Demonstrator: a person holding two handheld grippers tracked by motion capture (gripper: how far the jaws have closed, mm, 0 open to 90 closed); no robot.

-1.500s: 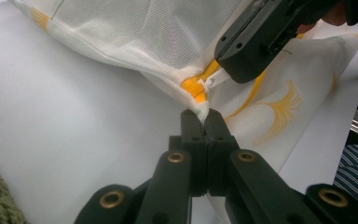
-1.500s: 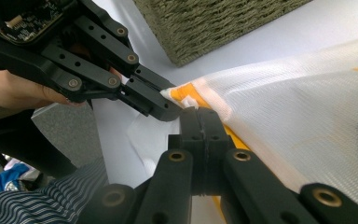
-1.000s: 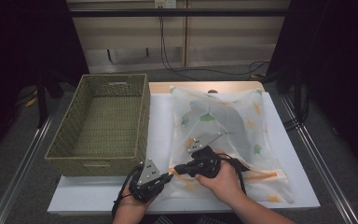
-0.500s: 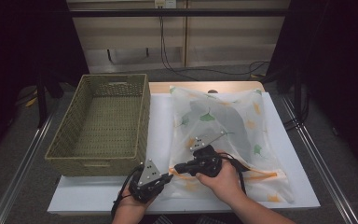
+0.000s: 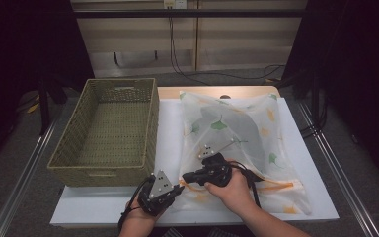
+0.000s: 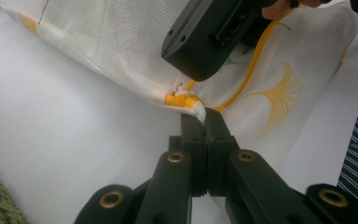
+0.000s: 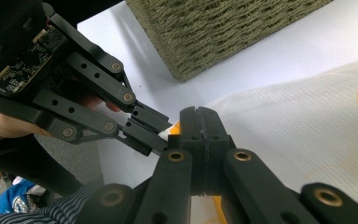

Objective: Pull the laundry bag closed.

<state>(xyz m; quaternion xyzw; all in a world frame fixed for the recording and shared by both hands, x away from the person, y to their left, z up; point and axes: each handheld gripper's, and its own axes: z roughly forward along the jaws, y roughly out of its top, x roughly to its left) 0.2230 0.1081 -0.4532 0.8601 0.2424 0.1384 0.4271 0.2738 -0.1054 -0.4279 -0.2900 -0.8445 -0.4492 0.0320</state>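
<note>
Two hand-held black tools, striped sleeve

The left tool [image 5: 177, 188] carries a grey three-cornered plate with small holes; the right tool [image 5: 184, 176] has one too, and a black cable trails from each. Both have matte black linked arms pinned with brass-ringed rivets and flat black jaws; a bare circuit board shows on the left one. The sleeve [image 7: 70, 207] is dark with thin pale stripes.

I'm in a lab-style recording setup, not a home. My work surface is a white table [image 5: 128, 207] at the centre of the high view, flanked by metal rails [image 5: 22, 182] on grey carpet [image 5: 365, 148]. Black curtains [image 5: 24, 44] darken the left and right edges, and cables [image 5: 187, 59] trail down the pale wall panels [image 5: 246, 49] at the top.
</note>
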